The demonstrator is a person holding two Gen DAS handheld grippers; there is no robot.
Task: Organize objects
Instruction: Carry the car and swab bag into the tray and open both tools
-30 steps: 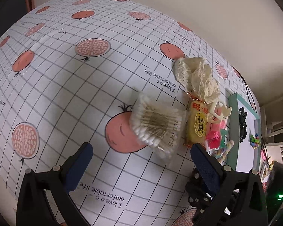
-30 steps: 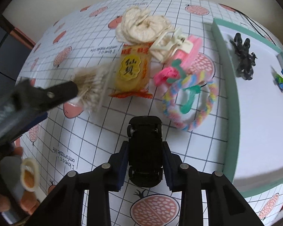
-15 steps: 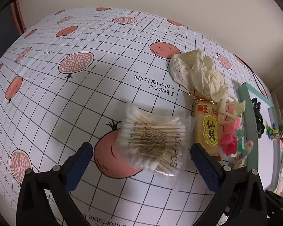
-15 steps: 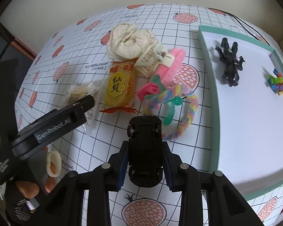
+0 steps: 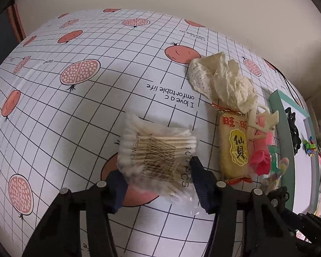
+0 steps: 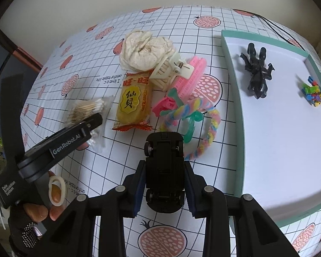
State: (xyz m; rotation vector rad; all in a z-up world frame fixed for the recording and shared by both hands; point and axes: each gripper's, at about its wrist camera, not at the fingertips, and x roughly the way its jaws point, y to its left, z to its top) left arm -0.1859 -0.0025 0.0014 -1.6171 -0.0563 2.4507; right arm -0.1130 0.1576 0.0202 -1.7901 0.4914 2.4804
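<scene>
My left gripper has closed around the near end of a clear bag of cotton swabs lying on the pomegranate-print tablecloth; it also shows in the right wrist view. My right gripper is shut on a black toy car, held upside down just above the cloth. A yellow rice cracker packet, a cream lace cloth, a cream hair claw, a pink roller and a pastel braided ring lie in a cluster ahead.
A teal-rimmed white tray stands at the right and holds a black hair claw and small coloured clips. The wall runs along the table's far edge.
My left gripper moved in onto the swab bag and its fingers closed from wide open onto it. My right gripper kept hold of the toy car, nearly still.
</scene>
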